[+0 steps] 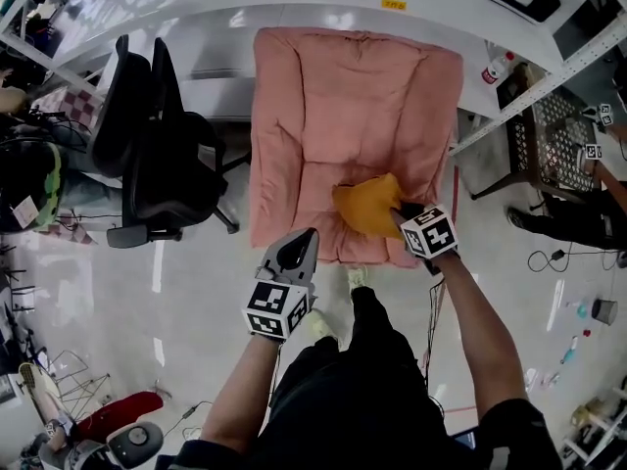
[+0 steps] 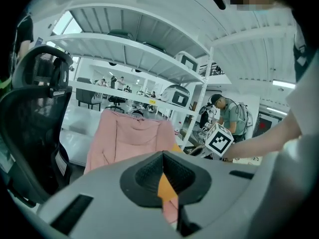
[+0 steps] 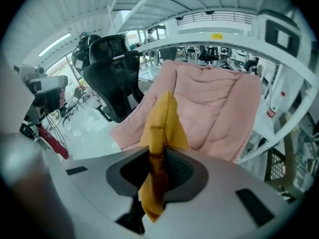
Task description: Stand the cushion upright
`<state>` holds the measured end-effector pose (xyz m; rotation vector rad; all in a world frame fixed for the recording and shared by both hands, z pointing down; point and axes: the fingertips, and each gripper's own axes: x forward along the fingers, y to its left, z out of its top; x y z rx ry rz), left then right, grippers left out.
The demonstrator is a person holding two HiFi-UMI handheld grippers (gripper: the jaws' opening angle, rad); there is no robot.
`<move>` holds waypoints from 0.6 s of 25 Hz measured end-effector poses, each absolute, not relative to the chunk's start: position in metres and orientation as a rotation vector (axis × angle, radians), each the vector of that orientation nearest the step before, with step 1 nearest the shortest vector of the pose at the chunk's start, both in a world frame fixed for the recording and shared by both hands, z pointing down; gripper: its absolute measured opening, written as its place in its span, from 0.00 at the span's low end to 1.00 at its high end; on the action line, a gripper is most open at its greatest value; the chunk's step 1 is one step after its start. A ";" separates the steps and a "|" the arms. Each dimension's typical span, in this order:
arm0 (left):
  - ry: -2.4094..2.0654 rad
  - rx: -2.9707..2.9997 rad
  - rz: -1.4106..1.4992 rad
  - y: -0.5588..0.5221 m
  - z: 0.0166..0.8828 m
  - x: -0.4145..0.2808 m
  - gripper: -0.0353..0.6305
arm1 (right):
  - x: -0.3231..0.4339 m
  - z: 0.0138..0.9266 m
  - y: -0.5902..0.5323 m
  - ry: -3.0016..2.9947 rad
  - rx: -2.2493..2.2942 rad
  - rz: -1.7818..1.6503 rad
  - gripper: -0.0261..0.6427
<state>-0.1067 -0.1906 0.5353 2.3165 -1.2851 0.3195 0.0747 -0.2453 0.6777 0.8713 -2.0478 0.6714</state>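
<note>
A yellow-orange cushion [image 1: 367, 207] hangs over the front of the seat of a pink padded chair [image 1: 333, 106]. My right gripper [image 1: 400, 211] is shut on the cushion's right edge. In the right gripper view the cushion [image 3: 162, 123] stands on edge between the pads [image 3: 177, 166], its fabric pinched and hanging out below them, with the pink chair [image 3: 214, 103] behind. My left gripper [image 1: 306, 235] hovers at the chair's front left edge, apart from the cushion, shut on nothing. In the left gripper view a strip of cushion [image 2: 166, 185] shows past the jaws, beyond the pink chair [image 2: 129, 138].
Two black office chairs [image 1: 157, 155] stand close to the left of the pink chair. A white shelf frame [image 1: 549, 76] and a metal mesh chair [image 1: 549, 145] are at the right, with a bottle [image 1: 497, 67] and floor cables [image 1: 549, 258]. A person [image 2: 229, 116] stands beyond.
</note>
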 end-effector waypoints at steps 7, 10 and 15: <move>-1.341 2.289 0.326 -0.221 0.531 -0.099 0.06 | 0.064 0.660 -0.303 -2.075 0.696 0.511 0.15; -1.372 2.270 0.329 -0.241 0.533 -0.099 0.06 | 0.059 0.661 -0.331 -2.075 0.634 0.455 0.15; -1.406 2.238 0.340 -0.274 0.536 -0.092 0.06 | 0.049 0.674 -0.374 -2.058 0.505 0.375 0.15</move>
